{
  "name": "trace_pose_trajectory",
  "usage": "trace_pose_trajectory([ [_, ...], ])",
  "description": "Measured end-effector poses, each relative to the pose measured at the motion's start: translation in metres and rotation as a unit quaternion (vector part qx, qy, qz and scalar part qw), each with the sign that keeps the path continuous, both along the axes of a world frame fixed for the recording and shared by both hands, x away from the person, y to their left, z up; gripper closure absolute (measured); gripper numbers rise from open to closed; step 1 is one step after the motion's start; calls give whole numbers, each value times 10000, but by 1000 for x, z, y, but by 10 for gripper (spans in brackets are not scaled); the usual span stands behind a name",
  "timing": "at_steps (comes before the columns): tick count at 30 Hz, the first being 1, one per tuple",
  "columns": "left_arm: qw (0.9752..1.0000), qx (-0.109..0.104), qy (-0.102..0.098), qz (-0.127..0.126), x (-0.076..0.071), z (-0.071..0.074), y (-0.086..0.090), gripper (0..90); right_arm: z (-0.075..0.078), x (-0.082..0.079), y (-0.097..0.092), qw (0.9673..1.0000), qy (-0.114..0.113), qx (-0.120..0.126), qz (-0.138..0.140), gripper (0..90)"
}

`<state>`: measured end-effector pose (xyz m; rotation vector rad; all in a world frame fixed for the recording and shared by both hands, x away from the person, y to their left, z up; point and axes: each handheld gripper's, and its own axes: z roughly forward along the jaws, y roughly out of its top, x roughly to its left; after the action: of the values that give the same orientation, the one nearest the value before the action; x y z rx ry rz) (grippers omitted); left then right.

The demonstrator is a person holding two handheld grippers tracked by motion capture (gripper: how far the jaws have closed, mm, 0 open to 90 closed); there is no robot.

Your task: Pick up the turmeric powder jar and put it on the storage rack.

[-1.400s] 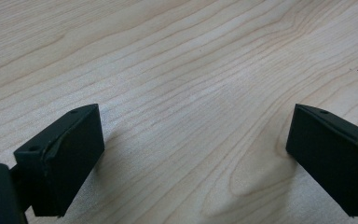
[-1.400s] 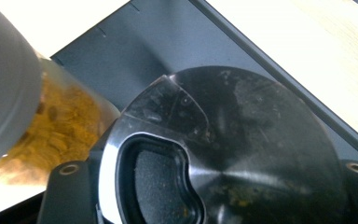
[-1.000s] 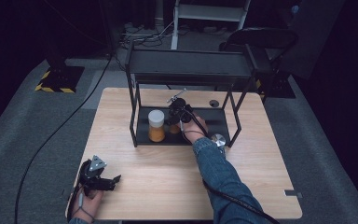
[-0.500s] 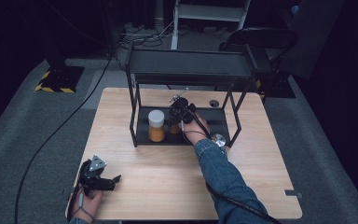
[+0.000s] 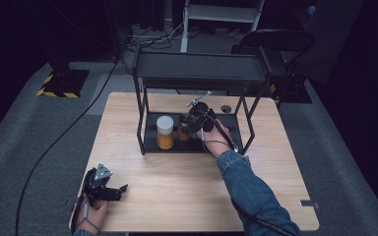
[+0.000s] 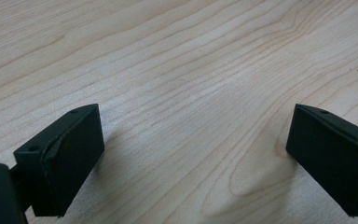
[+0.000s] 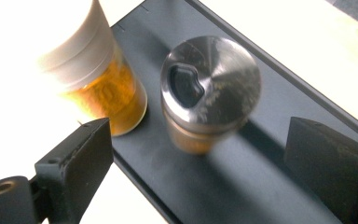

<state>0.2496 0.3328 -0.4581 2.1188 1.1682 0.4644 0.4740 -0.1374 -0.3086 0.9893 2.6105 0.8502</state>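
High view first: your right tool [image 5: 193,119] was reaching under the black rack [image 5: 199,69] in the middle of the frame, right over the small dark-lidded jar [image 5: 183,132] on the rack's bottom shelf [image 5: 226,132]. The white-lidded jar [image 5: 165,132] of orange stuff stood just left of it, really close. Your left tool [image 5: 109,189] sat at the lower left on the tabletop [image 5: 177,187], well apart from all that.

Left tool's view: jaws spread wide, nothing between them, just bare wood grain underneath.

Right tool's view: jaws were wide open here too, gripping nothing. The metal-lidded jar [image 7: 209,88] sat center frame between them and a bit ahead, not touching either one. The white-lidded jar [image 7: 98,65] was at upper left, right behind the left-side jaw.

What I'd worry about: those two jars stood nearly side by side, so if you dropped down a bit off, that left-side jaw could have clipped the white-lidded one and knocked it over or shoved it along the shelf. Also the rack's top shelf and its posts hung close around your hand, so a quick lift might have banged into the frame.
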Motion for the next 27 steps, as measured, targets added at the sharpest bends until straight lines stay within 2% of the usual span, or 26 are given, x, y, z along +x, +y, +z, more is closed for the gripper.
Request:
trace_pose_trajectory([
  [7,10000,1,0,2,0,0,0,41,9,-19,-21,9999,-105,111,33,79],
  [27,10000,-6,-3,5,0,0,0,41,20,-64,-70,9990,-369,242,61,75],
])
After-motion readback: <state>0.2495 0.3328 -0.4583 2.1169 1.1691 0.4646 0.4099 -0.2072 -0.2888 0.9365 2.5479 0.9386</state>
